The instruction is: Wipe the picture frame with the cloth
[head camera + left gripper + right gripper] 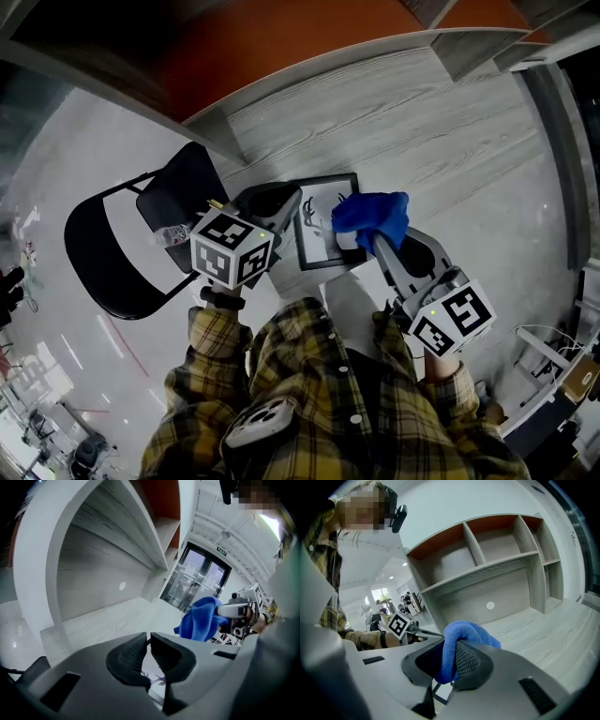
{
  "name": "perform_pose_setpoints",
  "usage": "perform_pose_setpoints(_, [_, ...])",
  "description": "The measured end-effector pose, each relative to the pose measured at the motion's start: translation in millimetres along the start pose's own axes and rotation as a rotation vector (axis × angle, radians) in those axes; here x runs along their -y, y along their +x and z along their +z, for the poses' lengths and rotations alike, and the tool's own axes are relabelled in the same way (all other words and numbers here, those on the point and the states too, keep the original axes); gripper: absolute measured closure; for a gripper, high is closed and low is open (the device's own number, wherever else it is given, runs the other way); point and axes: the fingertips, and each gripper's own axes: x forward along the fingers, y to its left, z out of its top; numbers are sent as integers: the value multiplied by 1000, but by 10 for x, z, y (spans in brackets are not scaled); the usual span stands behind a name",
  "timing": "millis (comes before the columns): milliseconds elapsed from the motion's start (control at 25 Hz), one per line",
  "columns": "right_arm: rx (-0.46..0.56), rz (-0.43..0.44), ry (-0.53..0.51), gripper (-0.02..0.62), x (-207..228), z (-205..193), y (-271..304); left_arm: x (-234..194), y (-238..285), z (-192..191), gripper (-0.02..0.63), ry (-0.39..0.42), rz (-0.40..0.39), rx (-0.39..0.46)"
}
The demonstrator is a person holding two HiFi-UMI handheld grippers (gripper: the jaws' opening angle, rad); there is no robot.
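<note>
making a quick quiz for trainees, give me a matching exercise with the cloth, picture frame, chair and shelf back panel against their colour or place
Things:
1 cloth
2 picture frame
3 chair
4 shelf back panel

Descriptions:
A orange-red
B blue, clamped in the right gripper
C black border round a white picture
D black, on the floor at the left of the head view

Pairs: 1-B; 2-C; 3-D; 4-A
</note>
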Motion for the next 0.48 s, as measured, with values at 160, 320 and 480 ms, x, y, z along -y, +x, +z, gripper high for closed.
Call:
perform_pose_setpoints(160, [-22, -7, 22, 543, 90, -122, 20, -229, 246, -248, 519, 9, 13, -102])
perform_pose_setpoints(320, [-30, -6, 36, 543, 155, -206, 66, -429, 447, -463, 499, 31, 23, -181])
perform_pose_setpoints(480, [-34, -7, 49, 543, 170, -234, 86, -529, 579, -620, 494, 73, 8, -265])
